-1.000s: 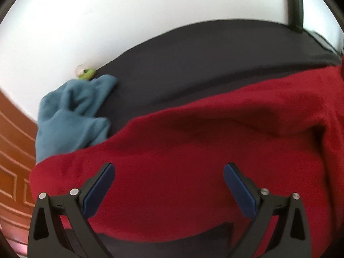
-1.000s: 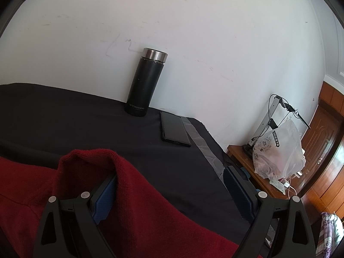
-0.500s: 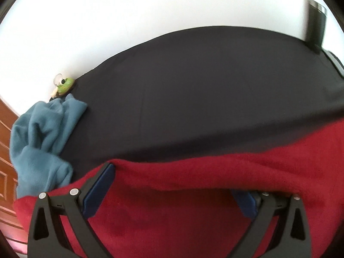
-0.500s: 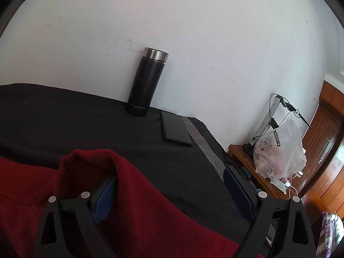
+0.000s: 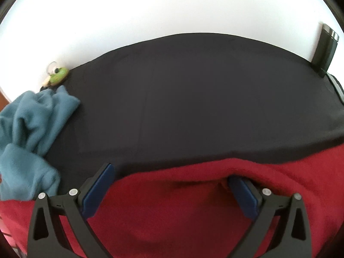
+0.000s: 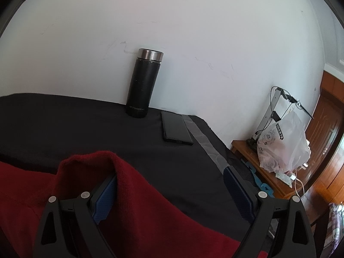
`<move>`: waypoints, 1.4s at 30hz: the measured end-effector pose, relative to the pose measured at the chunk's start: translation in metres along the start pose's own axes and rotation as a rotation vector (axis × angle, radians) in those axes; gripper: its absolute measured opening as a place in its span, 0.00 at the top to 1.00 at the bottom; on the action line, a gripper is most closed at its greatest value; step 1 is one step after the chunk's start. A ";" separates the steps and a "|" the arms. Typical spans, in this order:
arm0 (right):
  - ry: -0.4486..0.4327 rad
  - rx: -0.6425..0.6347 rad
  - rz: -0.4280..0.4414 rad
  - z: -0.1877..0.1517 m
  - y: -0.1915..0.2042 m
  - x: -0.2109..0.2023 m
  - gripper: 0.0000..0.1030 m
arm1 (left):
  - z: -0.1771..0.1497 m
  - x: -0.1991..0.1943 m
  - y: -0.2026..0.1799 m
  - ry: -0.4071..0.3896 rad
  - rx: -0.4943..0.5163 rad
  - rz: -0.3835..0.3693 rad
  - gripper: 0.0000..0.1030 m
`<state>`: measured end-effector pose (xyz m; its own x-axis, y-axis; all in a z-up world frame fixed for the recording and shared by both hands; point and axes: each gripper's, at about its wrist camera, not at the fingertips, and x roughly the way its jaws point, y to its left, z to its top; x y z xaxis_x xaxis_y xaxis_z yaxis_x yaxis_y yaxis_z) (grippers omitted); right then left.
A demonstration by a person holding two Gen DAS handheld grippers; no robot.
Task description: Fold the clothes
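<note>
two grippers stood wide, neither clamped. left gripper (image 5: 169, 190) had dropped low over red garment (image 5: 176, 210) within last second; cloth edge now draped across its right pad, more black table cover (image 5: 193, 99) bared beyond. right gripper (image 6: 169, 190) unchanged, garment corner looped over its left pad. garment lay along near table edge. judged: fold edge reached, pinch not yet made.
</note>
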<state>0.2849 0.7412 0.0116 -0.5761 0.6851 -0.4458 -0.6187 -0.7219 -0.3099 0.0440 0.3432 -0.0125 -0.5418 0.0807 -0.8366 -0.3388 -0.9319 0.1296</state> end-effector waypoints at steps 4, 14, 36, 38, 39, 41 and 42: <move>-0.004 0.010 0.003 -0.001 -0.002 -0.001 0.09 | -0.026 -0.044 0.003 -0.059 0.036 0.025 0.00; -0.026 0.044 0.056 0.000 -0.010 -0.011 0.08 | -0.112 -0.101 0.017 -0.033 -0.064 -0.174 0.00; 0.131 -0.265 0.970 -0.082 0.064 -0.231 0.08 | -0.112 -0.113 -0.040 -0.085 -0.168 -0.365 0.00; 0.184 -0.254 0.973 -0.084 0.082 -0.226 0.08 | -0.111 -0.106 -0.036 -0.081 -0.198 -0.372 0.00; 0.220 -0.243 0.980 -0.086 0.090 -0.220 0.08 | -0.112 -0.102 -0.034 -0.077 -0.205 -0.379 0.00; 0.267 -0.255 0.978 -0.090 0.100 -0.214 0.09 | -0.112 -0.094 -0.031 -0.069 -0.217 -0.393 0.00; 0.289 -0.262 0.976 -0.092 0.104 -0.212 0.16 | -0.114 -0.092 -0.031 -0.070 -0.217 -0.396 0.00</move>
<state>0.3914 0.5122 -0.0034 -0.5917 -0.2296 -0.7728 0.2004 -0.9704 0.1349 0.1917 0.3243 0.0002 -0.4563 0.4623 -0.7603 -0.3653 -0.8764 -0.3137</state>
